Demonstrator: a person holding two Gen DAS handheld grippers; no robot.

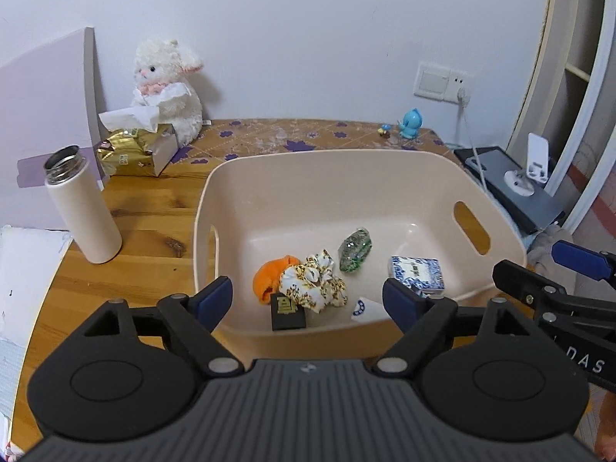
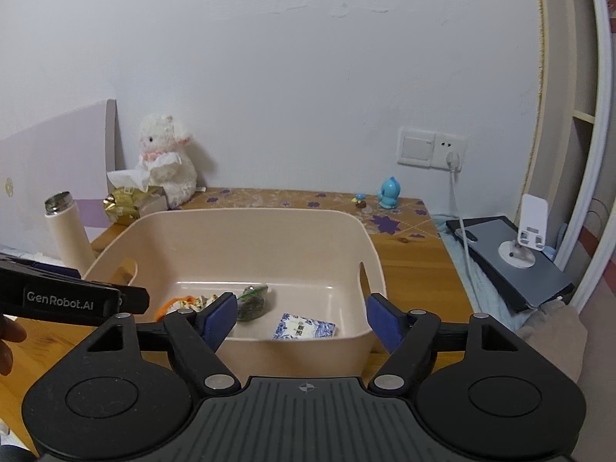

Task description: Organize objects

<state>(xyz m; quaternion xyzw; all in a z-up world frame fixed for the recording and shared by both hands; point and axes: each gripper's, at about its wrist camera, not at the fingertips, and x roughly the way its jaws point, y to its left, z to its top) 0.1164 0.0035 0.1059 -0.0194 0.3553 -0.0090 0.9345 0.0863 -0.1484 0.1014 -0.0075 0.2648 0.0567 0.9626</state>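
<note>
We see the task's things gathered in the beige plastic bin point(image 1: 238, 177) that sits on the desk point(image 1: 146, 238): an orange cloth point(image 1: 269, 275) touching a floral scrunchie point(image 1: 313, 285), a small black box with gold print point(image 1: 287, 312) at the near wall, a green glassy wrapped piece point(image 1: 355, 250), a blue-and-white patterned box point(image 1: 417, 273) toward the right side, and a white card with a blue emblem point(image 1: 362, 308). Our left tongs point(image 1: 308, 296) hang spread wide over the bin's near rim, pinching nothing; our right tongs point(image 2: 300, 313) are likewise spread and empty, low in front of the bin's near wall. Each tool shows in the other's view at the edge. Left of the bin stands an uncapped white thermos point(image 1: 82, 208); behind it lies a gold tissue pack point(image 1: 131, 150) with a tissue pulled up, and a white plush lamb point(image 1: 169, 88) sits against the wall. At the desk's far right edge stand a blue figurine point(image 1: 411, 123) and a tiny mushroom toy point(image 1: 385, 129). The desk is knotty wood, with a purple-flowered mat point(image 1: 292, 136) along the back. Beside it, to the right, a dark tablet point(image 1: 512, 188) carries a white phone stand point(image 1: 533, 165), and a white cable runs up to a wall socket point(image 1: 462, 90).
</note>
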